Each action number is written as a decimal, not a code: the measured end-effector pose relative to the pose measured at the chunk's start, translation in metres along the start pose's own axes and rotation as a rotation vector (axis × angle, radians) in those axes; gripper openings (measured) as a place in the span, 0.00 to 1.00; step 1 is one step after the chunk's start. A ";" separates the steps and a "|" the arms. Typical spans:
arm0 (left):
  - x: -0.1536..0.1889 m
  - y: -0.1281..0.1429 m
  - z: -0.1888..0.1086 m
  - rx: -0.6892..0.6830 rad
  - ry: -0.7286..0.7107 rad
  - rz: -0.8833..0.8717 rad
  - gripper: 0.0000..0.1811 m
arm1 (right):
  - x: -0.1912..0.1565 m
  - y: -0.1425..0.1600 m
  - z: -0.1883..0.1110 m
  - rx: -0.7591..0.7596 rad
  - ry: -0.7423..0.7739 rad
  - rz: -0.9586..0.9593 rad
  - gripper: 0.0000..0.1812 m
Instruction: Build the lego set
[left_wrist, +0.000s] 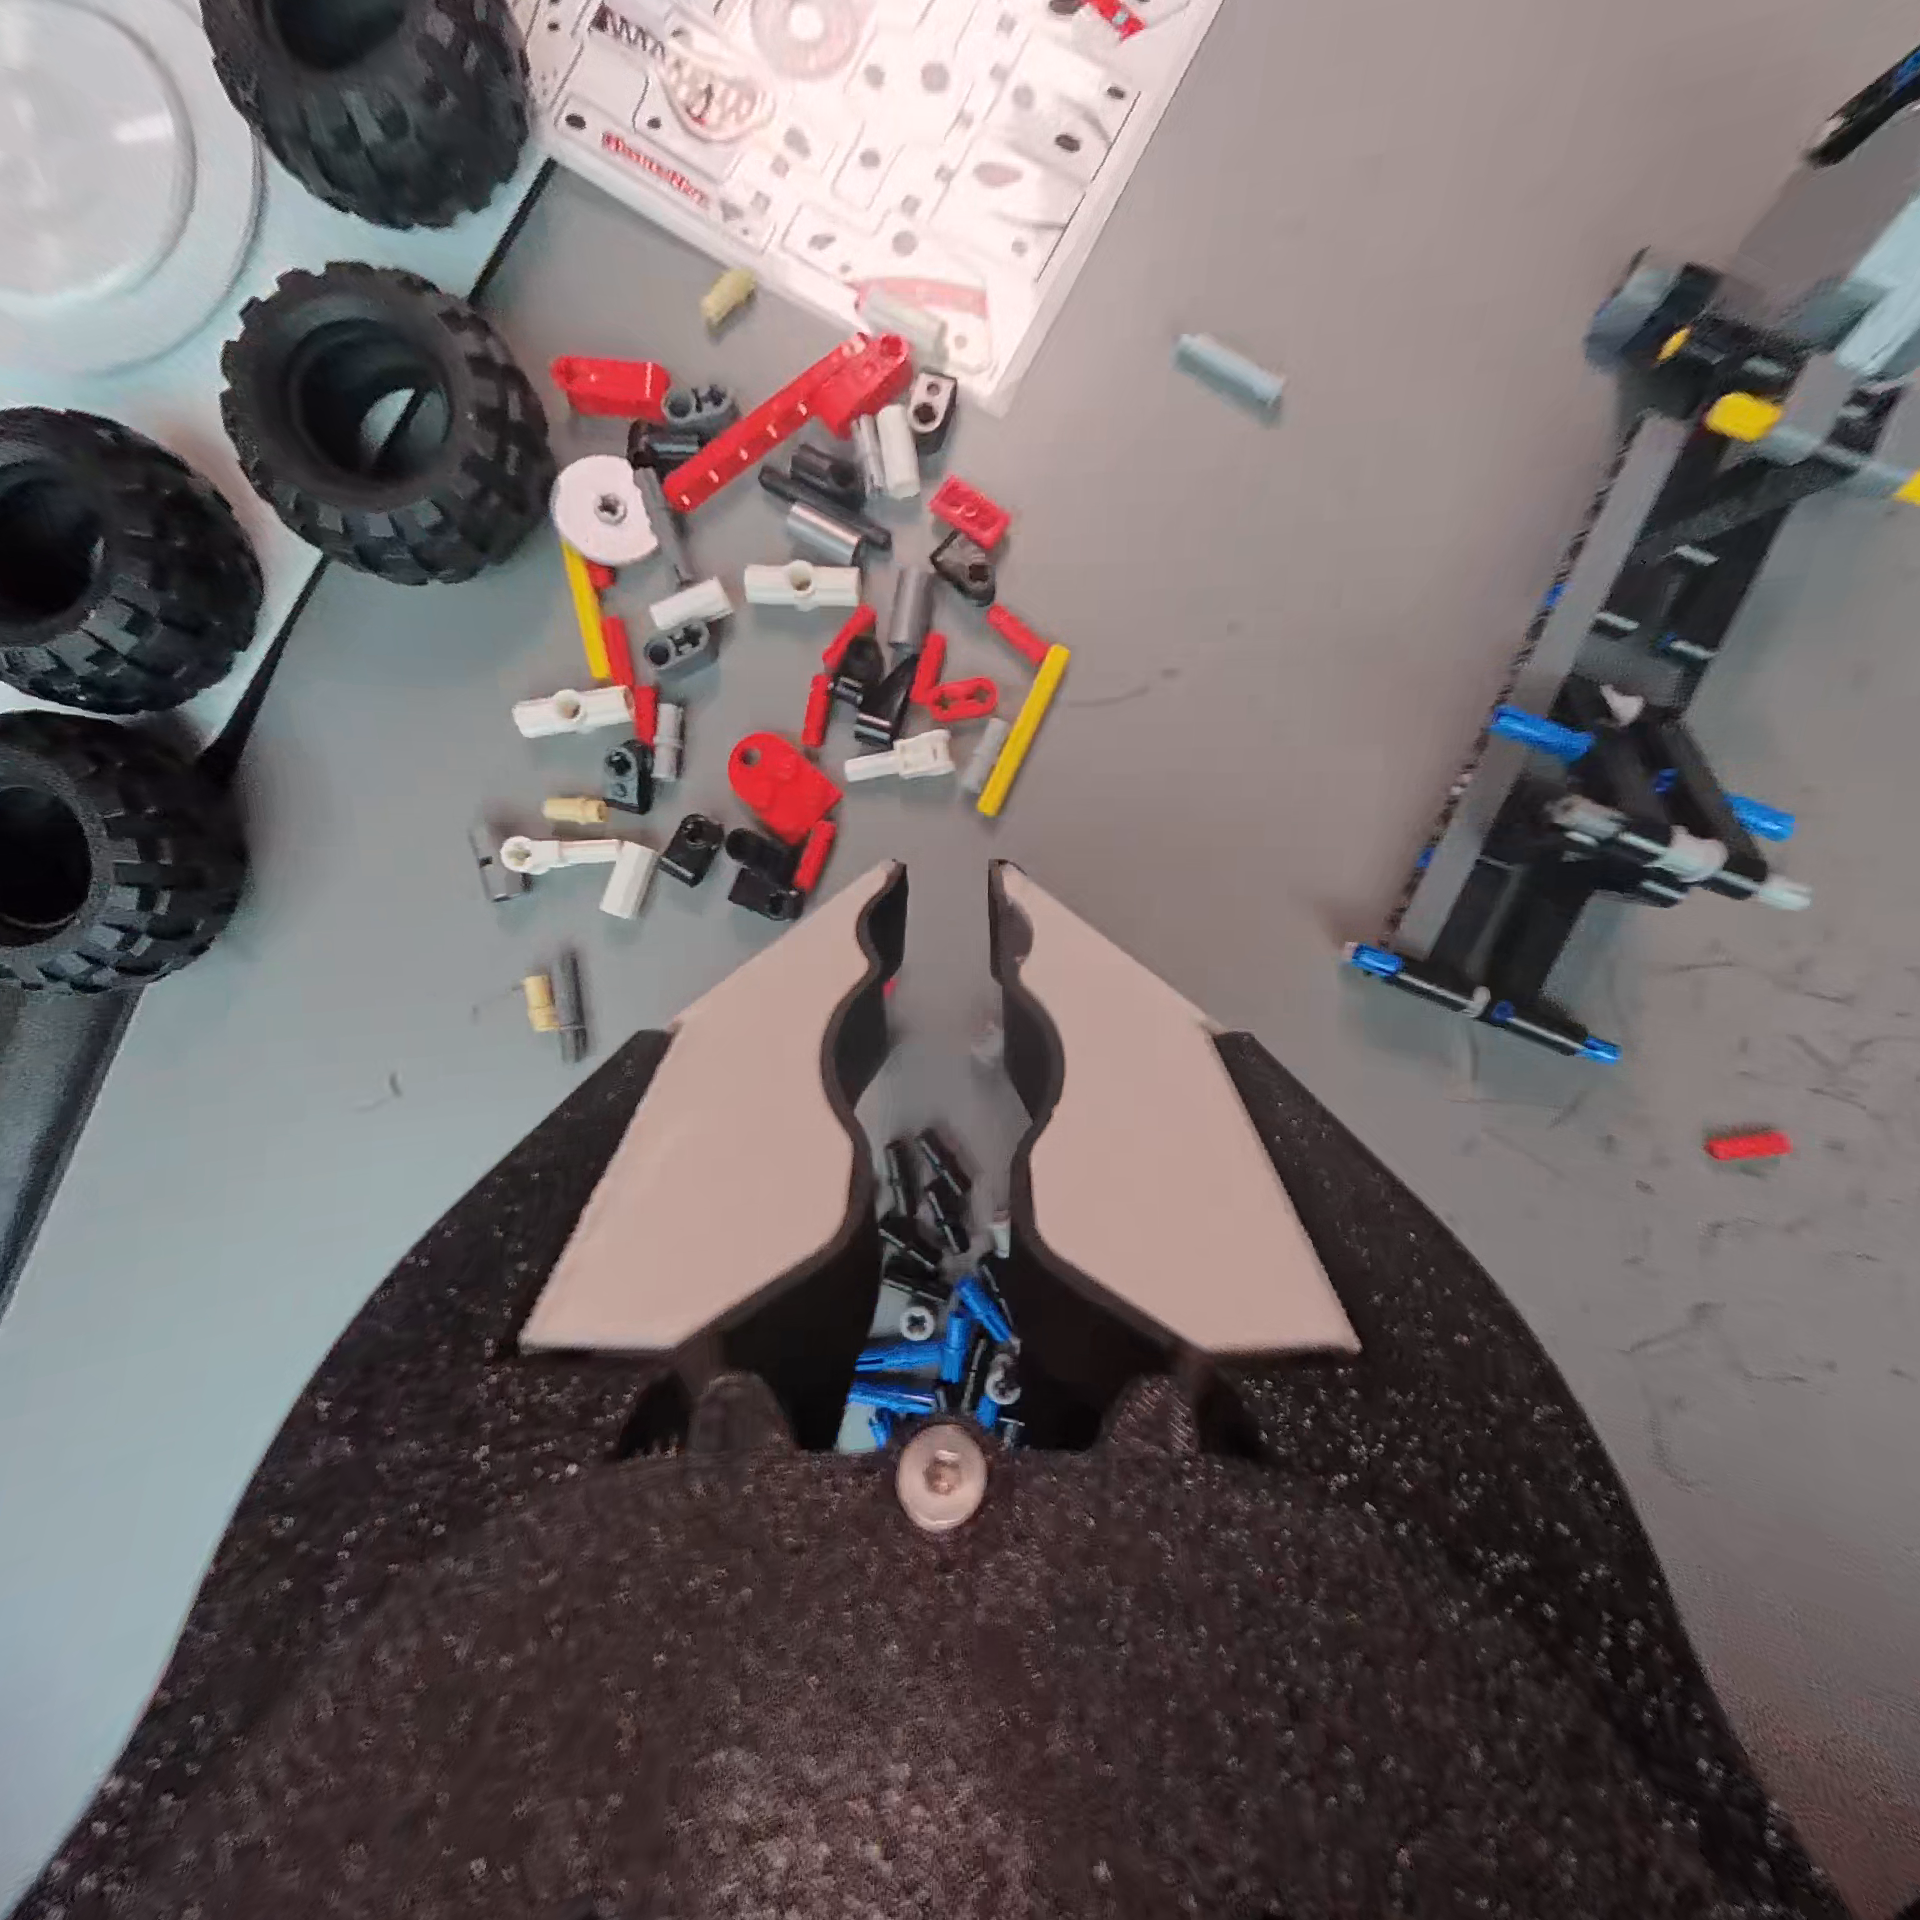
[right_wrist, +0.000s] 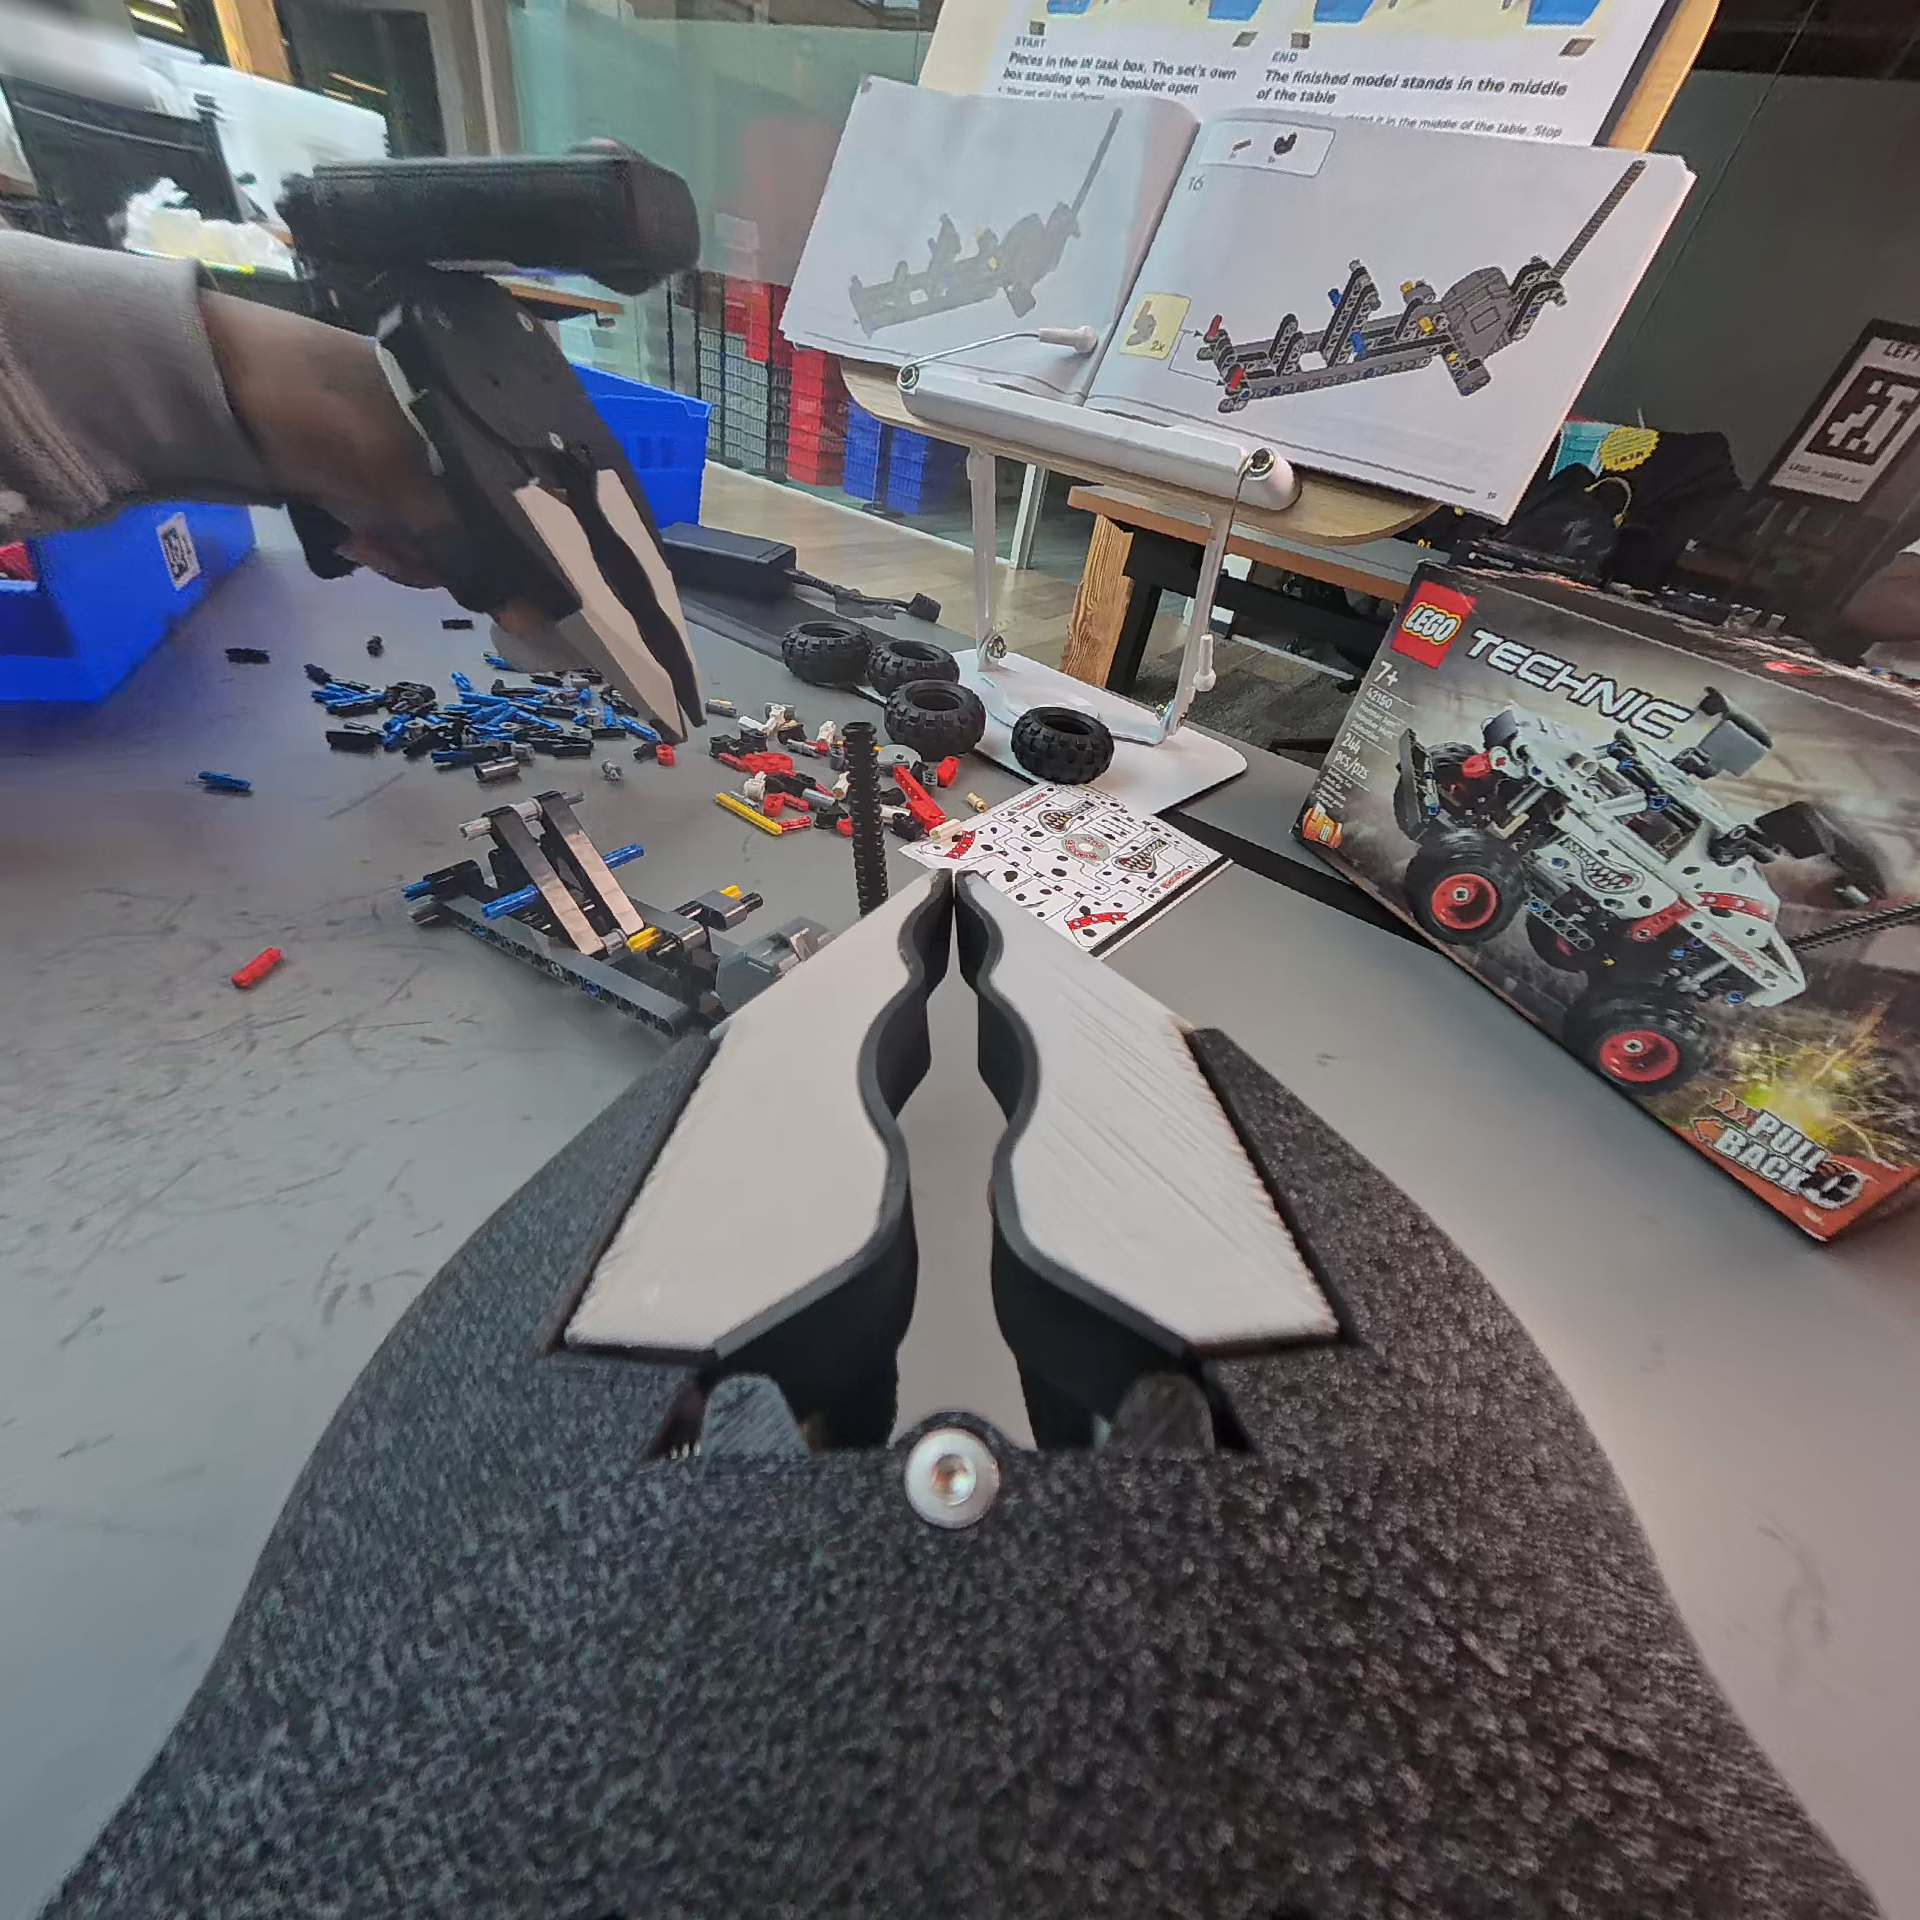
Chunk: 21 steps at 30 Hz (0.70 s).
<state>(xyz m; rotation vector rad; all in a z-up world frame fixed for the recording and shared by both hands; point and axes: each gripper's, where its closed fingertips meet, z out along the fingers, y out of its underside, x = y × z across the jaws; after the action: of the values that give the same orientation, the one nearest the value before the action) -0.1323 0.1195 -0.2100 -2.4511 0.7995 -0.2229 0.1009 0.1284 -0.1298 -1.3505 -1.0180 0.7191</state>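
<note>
The part-built black and grey chassis (right_wrist: 623, 914) lies on the grey table, with blue pins and a long black ribbed rod (right_wrist: 862, 821) sticking up; it also shows in the left wrist view (left_wrist: 1621, 727). My left gripper (left_wrist: 948, 873) is slightly open and empty, hovering just before a pile of red, white and black pieces (left_wrist: 790, 623). A pile of blue and black pins (left_wrist: 935, 1299) lies under its fingers. In the right wrist view a hand holds the left gripper (right_wrist: 675, 727) tip-down over the pieces. My right gripper (right_wrist: 951, 883) is shut and empty, raised near the chassis.
Several black tyres (left_wrist: 384, 416) sit at the left on the white stand base (right_wrist: 1195, 769). A sticker sheet (right_wrist: 1070, 862), the open booklet on its stand (right_wrist: 1247, 291), the set's box (right_wrist: 1610, 883), blue bins (right_wrist: 104, 603) and a loose red pin (right_wrist: 255, 966) are around. The tips of one gripper are about 25 cm away from the tips of the other.
</note>
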 end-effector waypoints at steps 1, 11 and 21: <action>-0.007 0.004 0.006 -0.036 -0.012 0.014 0.09 | 0.001 0.000 -0.001 0.000 0.002 -0.001 0.00; -0.029 0.010 0.024 -0.145 -0.044 0.098 0.09 | 0.009 -0.003 -0.004 0.010 0.002 0.020 0.00; -0.039 0.008 0.026 -0.168 -0.057 0.128 0.09 | 0.009 -0.002 -0.004 0.009 -0.011 0.026 0.00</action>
<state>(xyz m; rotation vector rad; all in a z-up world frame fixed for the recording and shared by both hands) -0.1599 0.1490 -0.2352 -2.5364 0.9814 -0.0390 0.1080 0.1340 -0.1258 -1.3554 -1.0065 0.7500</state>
